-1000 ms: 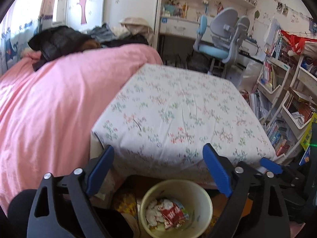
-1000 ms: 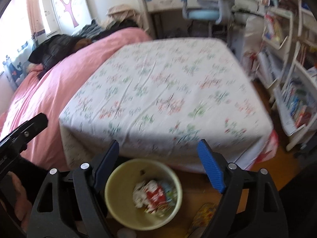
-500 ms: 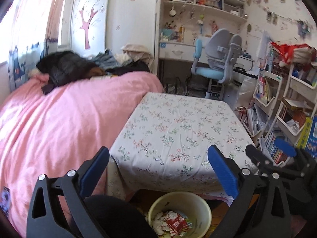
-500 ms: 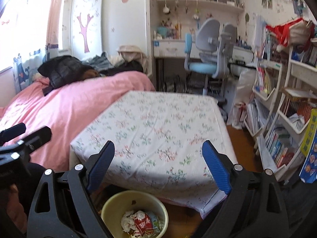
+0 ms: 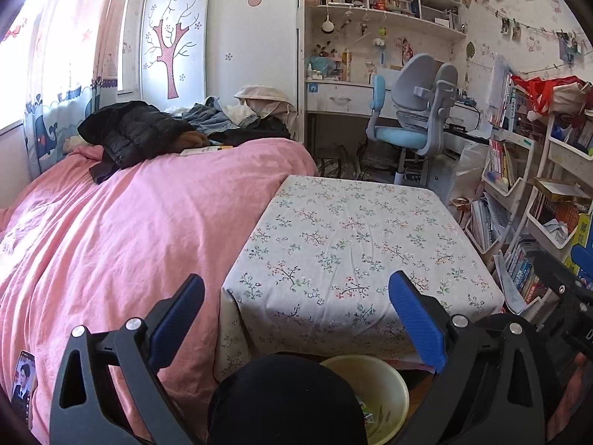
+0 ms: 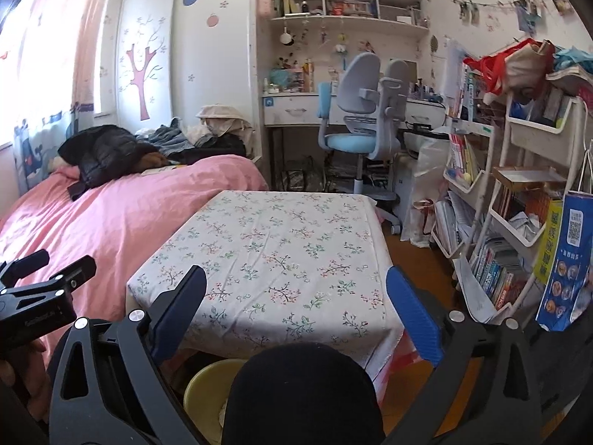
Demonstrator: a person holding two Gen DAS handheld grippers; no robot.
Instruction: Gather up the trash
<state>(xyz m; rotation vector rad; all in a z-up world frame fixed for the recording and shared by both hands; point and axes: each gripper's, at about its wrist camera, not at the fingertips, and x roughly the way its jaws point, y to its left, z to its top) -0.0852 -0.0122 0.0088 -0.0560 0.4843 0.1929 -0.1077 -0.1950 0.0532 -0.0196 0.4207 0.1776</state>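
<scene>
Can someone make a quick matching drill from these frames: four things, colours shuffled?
Things:
1. bin
2. bed cover
3. chair seat
4. jacket on the bed

Colours:
A. black
B. pale yellow
C. light blue
D. pink

Pairs: 1-B, 2-D, 3-C, 4-A

For reference, both the left hand-held gripper and the right hand-held gripper are open and empty above the bin.

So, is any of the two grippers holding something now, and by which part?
Nothing is held. The left gripper and the right gripper are both open and empty, above the floral-clothed table.
</scene>
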